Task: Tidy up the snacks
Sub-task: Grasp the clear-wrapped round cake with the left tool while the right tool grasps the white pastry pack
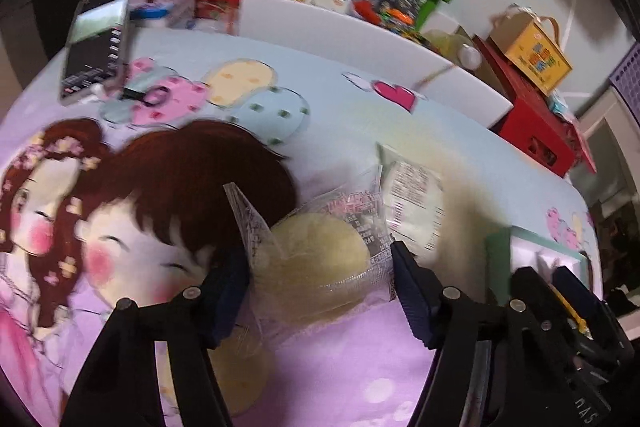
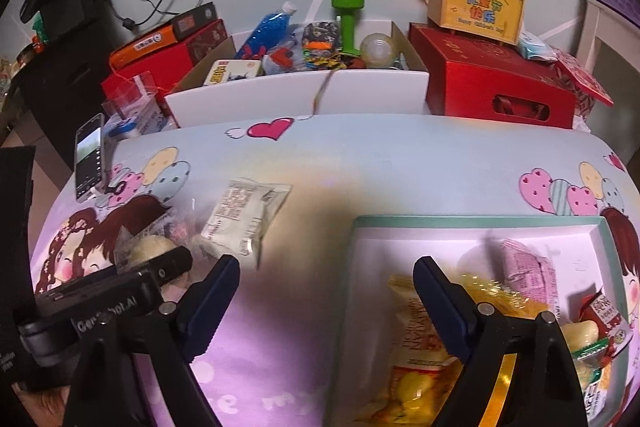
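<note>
Right wrist view reads "Happy Children's Day" on a yellow gift box (image 2: 475, 7) behind the cartoon-printed tablecloth (image 2: 360, 163). The right gripper (image 2: 326, 303) hovers, jaws wide and holding nothing, at the left rim of the white tray (image 2: 460, 233) of crinkly snack packets. The left gripper (image 1: 320, 291) pinches a clear-wrapped round pastry (image 1: 320, 255) beside a pale flat packet (image 1: 412, 203).
</note>
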Available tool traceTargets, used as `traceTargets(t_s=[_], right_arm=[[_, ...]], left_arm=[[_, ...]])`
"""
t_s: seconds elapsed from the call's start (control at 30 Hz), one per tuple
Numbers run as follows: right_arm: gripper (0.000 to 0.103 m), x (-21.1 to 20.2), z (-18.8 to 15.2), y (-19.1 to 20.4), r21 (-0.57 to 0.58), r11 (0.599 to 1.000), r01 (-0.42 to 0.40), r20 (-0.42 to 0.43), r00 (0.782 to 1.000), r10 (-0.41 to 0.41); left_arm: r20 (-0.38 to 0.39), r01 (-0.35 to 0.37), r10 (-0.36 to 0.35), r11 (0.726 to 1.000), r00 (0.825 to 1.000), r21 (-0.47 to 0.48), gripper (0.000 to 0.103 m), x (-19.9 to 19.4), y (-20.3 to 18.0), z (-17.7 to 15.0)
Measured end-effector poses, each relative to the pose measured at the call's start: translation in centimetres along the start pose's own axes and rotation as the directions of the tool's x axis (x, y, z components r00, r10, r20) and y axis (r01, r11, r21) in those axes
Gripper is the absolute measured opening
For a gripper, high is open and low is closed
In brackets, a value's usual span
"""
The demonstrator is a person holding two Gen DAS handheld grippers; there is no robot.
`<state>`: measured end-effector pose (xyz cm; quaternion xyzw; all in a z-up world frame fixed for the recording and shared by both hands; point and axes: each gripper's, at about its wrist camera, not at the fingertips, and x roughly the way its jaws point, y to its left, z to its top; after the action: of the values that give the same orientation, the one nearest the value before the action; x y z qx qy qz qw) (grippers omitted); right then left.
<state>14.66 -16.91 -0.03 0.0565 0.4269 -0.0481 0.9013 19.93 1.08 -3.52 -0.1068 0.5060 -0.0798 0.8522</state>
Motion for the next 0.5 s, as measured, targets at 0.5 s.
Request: traceTargets(t_s=[0.5], right_arm=[[0.07, 2.0, 3.3, 5.9, -0.102, 0.986, -0.131, -0.081, 0.989, 0.123]], left_arm=[[0.108, -0.014, 0.026, 0.993, 0.994, -0.115, 0.07, -2.5, 4.9, 0.9]])
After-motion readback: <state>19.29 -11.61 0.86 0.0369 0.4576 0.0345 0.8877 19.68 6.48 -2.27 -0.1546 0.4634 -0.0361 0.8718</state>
